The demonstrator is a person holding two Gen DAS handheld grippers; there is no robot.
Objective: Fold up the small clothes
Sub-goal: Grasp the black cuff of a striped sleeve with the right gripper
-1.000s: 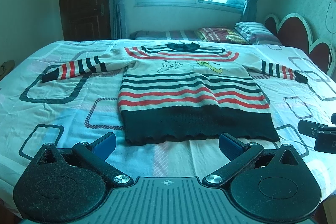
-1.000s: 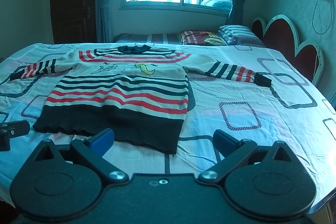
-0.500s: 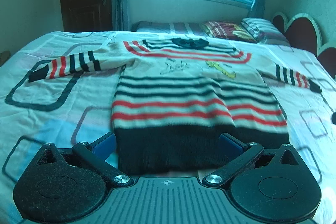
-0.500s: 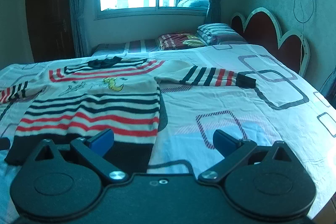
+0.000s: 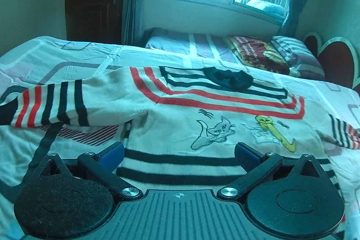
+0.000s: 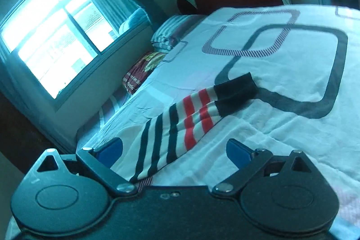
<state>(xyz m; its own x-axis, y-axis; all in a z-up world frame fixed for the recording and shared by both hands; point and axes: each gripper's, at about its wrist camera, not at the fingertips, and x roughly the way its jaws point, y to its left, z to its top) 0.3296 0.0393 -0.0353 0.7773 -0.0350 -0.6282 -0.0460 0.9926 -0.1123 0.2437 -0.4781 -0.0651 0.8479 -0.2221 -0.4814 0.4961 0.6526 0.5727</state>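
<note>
Folding has not begun: the cream knitted sweater with red and dark stripes (image 5: 202, 127) lies flat on the patterned bed (image 6: 281, 127), both grippers' fingers spread empty, the right gripper (image 6: 174, 147) poised to pinch the striped sleeve (image 6: 191, 114) inward.

no legible text anywhere; lettering on the red pillow (image 6: 137, 73) is too blurred.
</note>
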